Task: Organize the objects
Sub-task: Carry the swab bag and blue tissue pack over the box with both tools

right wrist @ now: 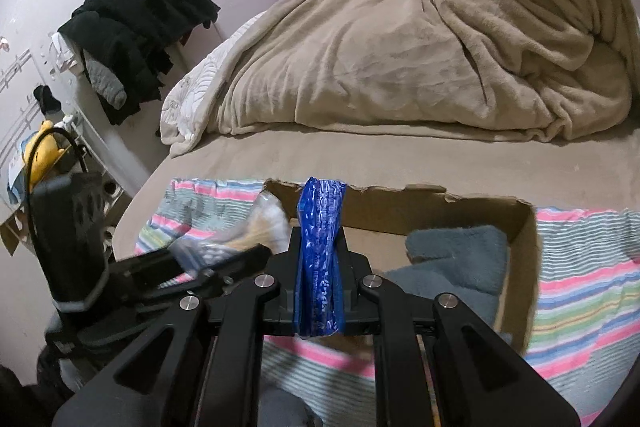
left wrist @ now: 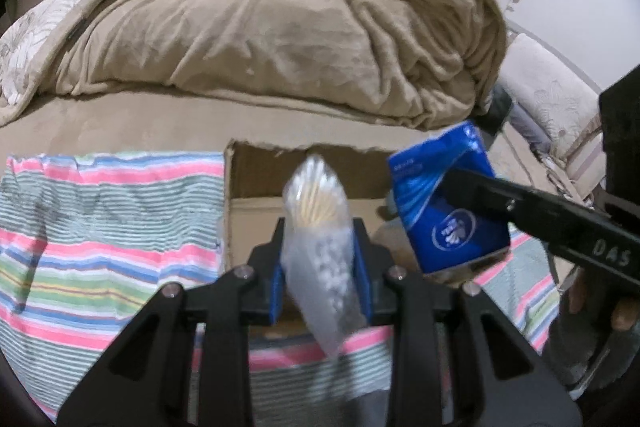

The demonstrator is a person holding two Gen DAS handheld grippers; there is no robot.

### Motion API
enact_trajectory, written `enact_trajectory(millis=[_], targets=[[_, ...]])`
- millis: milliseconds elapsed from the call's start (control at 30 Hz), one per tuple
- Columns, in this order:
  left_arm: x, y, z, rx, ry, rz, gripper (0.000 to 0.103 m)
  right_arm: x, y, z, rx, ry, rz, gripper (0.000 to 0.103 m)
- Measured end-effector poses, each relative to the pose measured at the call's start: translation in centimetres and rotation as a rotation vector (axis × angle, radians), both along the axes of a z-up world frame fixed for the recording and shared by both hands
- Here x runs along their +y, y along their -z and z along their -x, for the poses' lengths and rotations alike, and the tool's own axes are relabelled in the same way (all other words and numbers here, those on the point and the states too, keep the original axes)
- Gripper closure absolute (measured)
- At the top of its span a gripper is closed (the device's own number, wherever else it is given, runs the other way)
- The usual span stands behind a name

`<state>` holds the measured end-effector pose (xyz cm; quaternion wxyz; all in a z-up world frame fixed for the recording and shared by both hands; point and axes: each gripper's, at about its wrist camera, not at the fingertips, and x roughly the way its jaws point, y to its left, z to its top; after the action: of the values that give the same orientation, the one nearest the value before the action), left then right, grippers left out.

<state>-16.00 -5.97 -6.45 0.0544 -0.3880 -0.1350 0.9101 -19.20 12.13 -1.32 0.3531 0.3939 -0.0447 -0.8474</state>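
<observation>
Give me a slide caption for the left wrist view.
Left gripper clamps a clear bag of cotton swabs above the cardboard box, beside the right gripper's blue tissue pack.

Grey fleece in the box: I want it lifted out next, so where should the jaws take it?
Grip the raised fold of the grey fleece from above. It lies slumped low in the cardboard box, whose walls block a sideways approach.

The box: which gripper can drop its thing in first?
Probably left. The left gripper holds its swab bag right over the box; the right gripper holds the tissue pack near the box's front edge.
</observation>
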Motion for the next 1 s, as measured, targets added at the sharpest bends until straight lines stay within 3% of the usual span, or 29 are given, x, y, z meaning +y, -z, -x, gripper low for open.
enact_trajectory(millis=[300,700,800,900,1000], targets=[[-1.0,1.1,0.2,-0.008,-0.065,0.051,0.069,-2.1,3.0,1.6,-0.072,0.008,-0.024,0.090],[-2.2,-0.8,-1.5,0.037,-0.096,0.045,0.066,-4.4,2.4,0.3,-0.032,-0.007,-0.070,0.090],[-2.5,-0.9,-2.0,0.034,-0.105,0.046,0.066,-5.1,3.1,0.3,-0.044,-0.010,-0.103,0.087],[-2.7,-1.0,-2.4,0.028,-0.113,0.044,0.066,-4.8,3.3,0.1,-0.051,-0.002,-0.100,0.071],[-2.6,-1.3,-3.1,0.028,-0.117,0.039,0.066,-4.3,2.9,-0.3,-0.042,0.005,-0.098,0.069]])
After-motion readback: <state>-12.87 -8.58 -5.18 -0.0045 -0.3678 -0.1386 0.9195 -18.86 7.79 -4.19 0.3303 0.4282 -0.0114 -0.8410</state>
